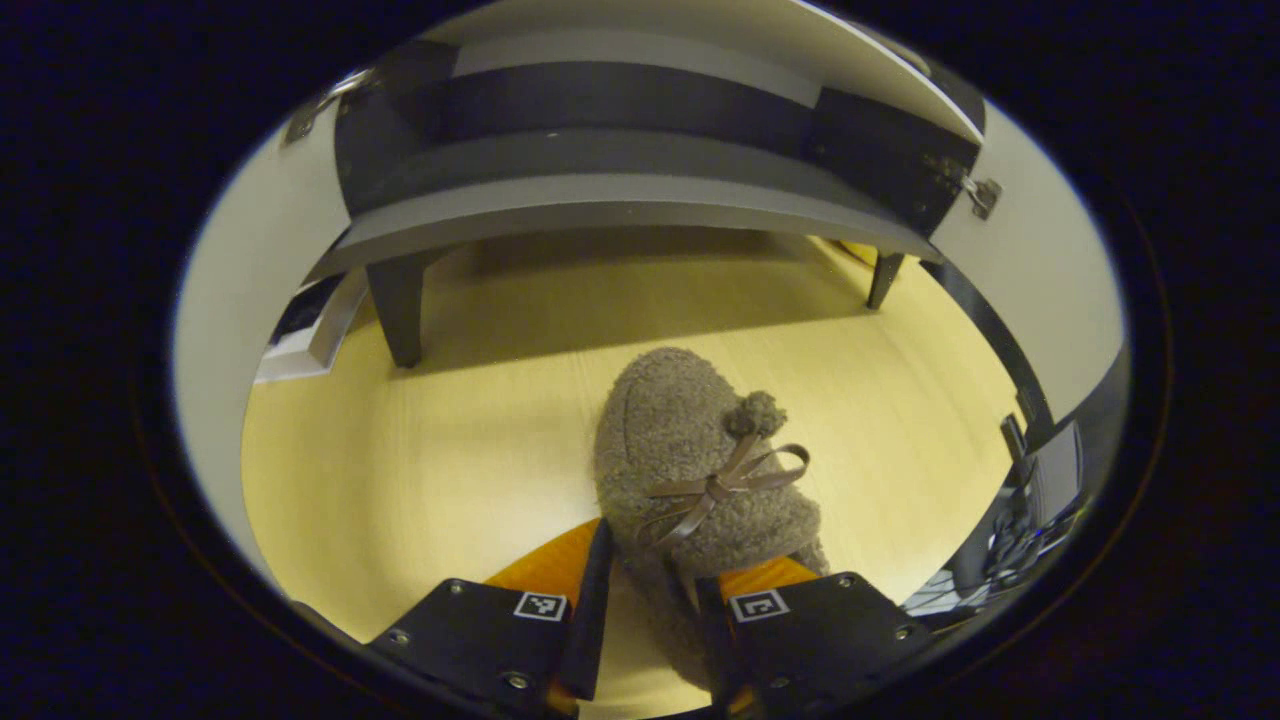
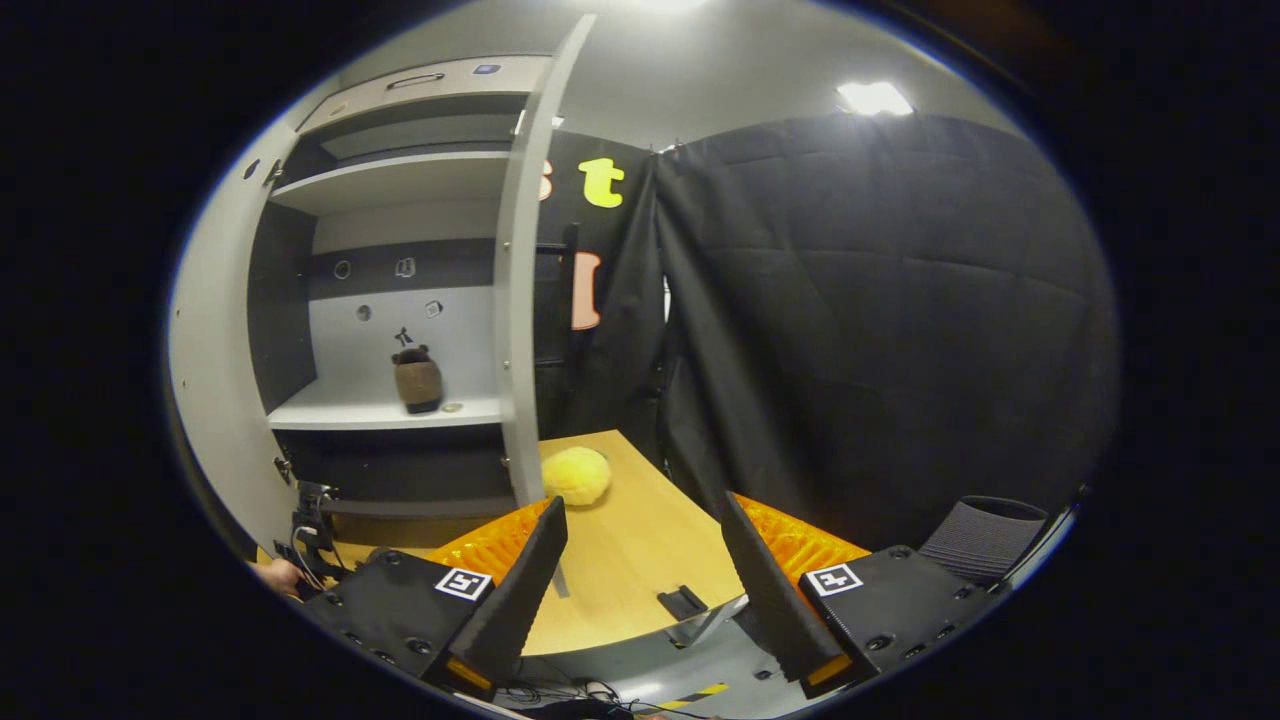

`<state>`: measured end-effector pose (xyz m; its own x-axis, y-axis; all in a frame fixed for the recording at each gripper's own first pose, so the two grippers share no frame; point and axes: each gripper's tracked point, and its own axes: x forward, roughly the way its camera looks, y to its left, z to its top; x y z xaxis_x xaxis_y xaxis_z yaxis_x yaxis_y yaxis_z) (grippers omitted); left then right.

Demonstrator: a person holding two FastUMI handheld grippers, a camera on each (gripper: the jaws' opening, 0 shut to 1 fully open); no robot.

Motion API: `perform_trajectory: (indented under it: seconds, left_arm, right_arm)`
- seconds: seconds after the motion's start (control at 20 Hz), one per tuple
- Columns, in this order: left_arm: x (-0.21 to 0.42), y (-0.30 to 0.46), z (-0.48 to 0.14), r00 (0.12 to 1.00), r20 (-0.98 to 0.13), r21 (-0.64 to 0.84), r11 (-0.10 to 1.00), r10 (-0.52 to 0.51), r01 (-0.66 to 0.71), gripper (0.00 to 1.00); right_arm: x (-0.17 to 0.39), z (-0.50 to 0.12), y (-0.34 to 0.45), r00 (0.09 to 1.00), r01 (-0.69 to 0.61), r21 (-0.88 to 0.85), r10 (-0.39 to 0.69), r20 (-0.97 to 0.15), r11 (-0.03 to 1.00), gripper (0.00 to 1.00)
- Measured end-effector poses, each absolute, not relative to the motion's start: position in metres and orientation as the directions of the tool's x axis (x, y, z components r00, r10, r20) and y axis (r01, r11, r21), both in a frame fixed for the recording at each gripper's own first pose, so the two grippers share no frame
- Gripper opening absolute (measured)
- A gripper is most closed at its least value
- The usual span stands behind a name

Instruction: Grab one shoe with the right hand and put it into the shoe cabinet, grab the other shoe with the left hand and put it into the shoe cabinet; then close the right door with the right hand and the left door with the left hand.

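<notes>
A fuzzy grey-brown shoe point(image 1: 690, 450) with a ribbon bow and a pompom points toward the shoe cabinet point(image 1: 620, 200) over the wooden floor. My left gripper point(image 1: 652, 555) is shut on its heel end, one finger at each side. The cabinet stands on dark legs with both doors swung wide. In the right gripper view the other shoe point(image 2: 418, 380) stands on a white shelf point(image 2: 380, 412) inside the cabinet. My right gripper point(image 2: 642, 505) is open with nothing between its fingers, back from the cabinet and beside the edge of the right door point(image 2: 520, 300).
The left door point(image 1: 230, 300) and right door point(image 1: 1050, 250) flank the cabinet opening. A yellow fluffy ball point(image 2: 577, 475) lies on the wooden floor point(image 2: 640, 560) near the right door. A grey chair point(image 2: 985, 535) stands at the lower right. A hand point(image 2: 280, 575) shows low left.
</notes>
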<state>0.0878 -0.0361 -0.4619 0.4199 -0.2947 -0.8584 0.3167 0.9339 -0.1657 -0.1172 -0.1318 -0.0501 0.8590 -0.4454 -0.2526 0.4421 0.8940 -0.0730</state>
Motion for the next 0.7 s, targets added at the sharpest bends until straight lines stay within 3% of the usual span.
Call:
perform_trajectory:
  seconds: [0.05,0.15,0.25,0.35,0.7]
  left_arm:
    - [0.088,-0.029,-0.462,0.427,-0.859,-0.164,0.941,-0.283,0.295,0.39]
    - [0.085,-0.032,-0.466,0.404,-0.868,-0.184,0.944,-0.288,0.275,0.19]
    - [0.09,-0.025,-0.465,0.432,-0.866,-0.14,0.951,-0.253,0.277,0.25]
    - [0.093,-0.03,-0.464,0.423,-0.877,-0.104,0.95,-0.227,0.294,0.06]
    - [0.103,-0.026,-0.452,0.445,-0.881,-0.029,0.955,-0.164,0.296,0.04]
  right_arm:
    - [-0.121,-0.048,-0.139,0.847,0.468,-0.068,-0.469,-0.248,0.881,0.98]
    - [-0.127,-0.044,-0.147,0.833,0.501,-0.054,-0.499,-0.24,0.864,0.98]
    - [-0.13,-0.042,-0.157,0.822,0.522,-0.052,-0.519,-0.233,0.851,0.98]
    - [-0.126,-0.037,-0.167,0.818,0.538,-0.047,-0.535,-0.21,0.841,0.98]
    - [-0.076,-0.039,-0.198,0.845,0.506,-0.016,-0.499,-0.192,0.862,0.93]
